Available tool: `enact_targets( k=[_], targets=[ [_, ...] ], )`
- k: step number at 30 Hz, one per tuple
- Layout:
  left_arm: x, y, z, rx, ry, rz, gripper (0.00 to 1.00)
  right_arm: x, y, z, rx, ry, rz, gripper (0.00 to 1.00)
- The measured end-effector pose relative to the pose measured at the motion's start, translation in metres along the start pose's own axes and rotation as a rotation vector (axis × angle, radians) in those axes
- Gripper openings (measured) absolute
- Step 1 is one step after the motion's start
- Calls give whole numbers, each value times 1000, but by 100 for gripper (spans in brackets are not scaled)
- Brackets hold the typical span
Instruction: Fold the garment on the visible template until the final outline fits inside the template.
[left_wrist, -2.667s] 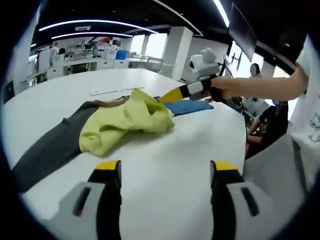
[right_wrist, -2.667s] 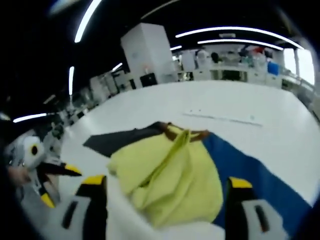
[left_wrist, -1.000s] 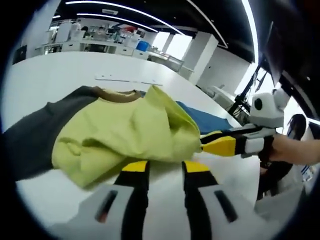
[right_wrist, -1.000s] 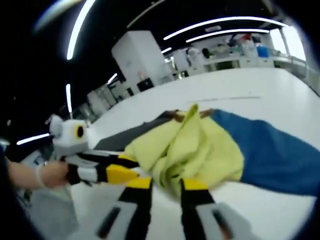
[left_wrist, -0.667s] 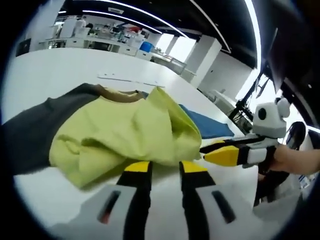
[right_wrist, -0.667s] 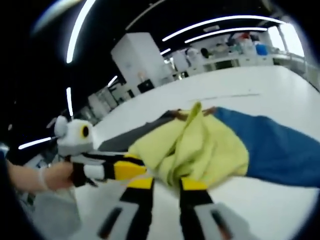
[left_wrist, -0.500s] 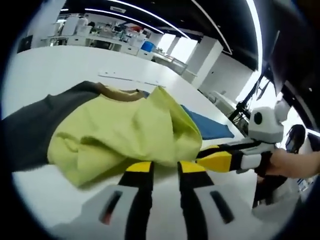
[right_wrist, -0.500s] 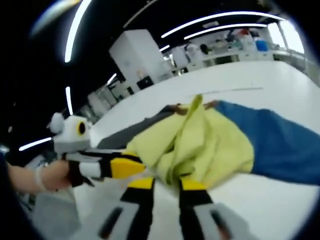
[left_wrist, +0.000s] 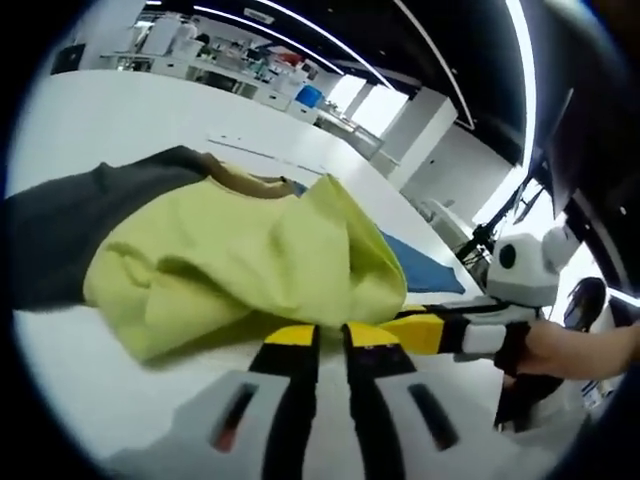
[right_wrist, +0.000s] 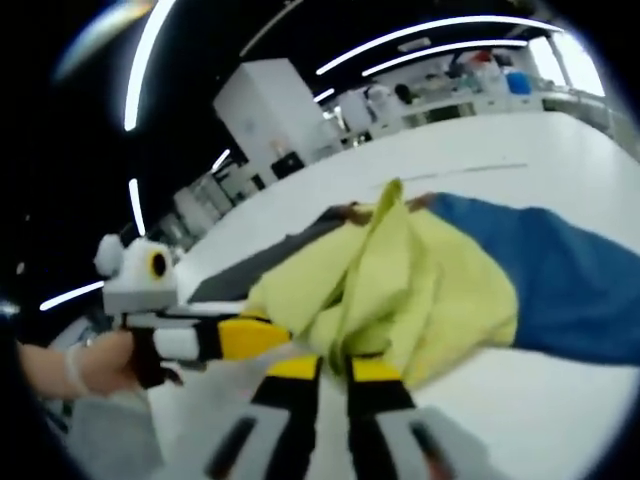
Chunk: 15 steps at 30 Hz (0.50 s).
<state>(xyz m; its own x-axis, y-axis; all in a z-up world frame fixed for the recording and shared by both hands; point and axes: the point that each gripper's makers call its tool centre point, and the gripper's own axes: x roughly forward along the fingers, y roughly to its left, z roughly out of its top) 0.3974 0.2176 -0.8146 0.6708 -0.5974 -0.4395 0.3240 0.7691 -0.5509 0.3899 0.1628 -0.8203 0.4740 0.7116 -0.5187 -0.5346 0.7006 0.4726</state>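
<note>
On the white table, the yellow-green garment lies bunched across the grey and blue template. The left gripper and right gripper each pinch its near hem. Uneven lifting could drag the heap askew, leaving edges outside the template.

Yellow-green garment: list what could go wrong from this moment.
1. Both claws pinch the near edge of the bunched yellow-green garment; the left claw and right claw sit close together, so each may hold several layers and a lift could drag the whole bundle.
2. The garment overlaps the dark grey panel and blue panel; pulling may shift them.
</note>
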Motion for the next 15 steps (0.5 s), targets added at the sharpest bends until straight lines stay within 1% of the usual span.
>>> enact_targets(
  k=[2,5,8,12,15],
  targets=[
    [0,-3,0,-12,-4,-6,1,0,1,-1,1,4,5,0],
    [-2,-4,-2,-23,3,-13,0,-2,3,-3,-4,16,19,0],
    [-9,1,-5,-5,21,-2,0,-6,4,-6,-18,28,23,0],
    [-20,6,-6,-22,20,-5,0,-14,4,-10,-32,40,26,0],
    [-32,8,-11,-17,25,10,0,-20,0,-14,-30,43,23,0]
  ],
)
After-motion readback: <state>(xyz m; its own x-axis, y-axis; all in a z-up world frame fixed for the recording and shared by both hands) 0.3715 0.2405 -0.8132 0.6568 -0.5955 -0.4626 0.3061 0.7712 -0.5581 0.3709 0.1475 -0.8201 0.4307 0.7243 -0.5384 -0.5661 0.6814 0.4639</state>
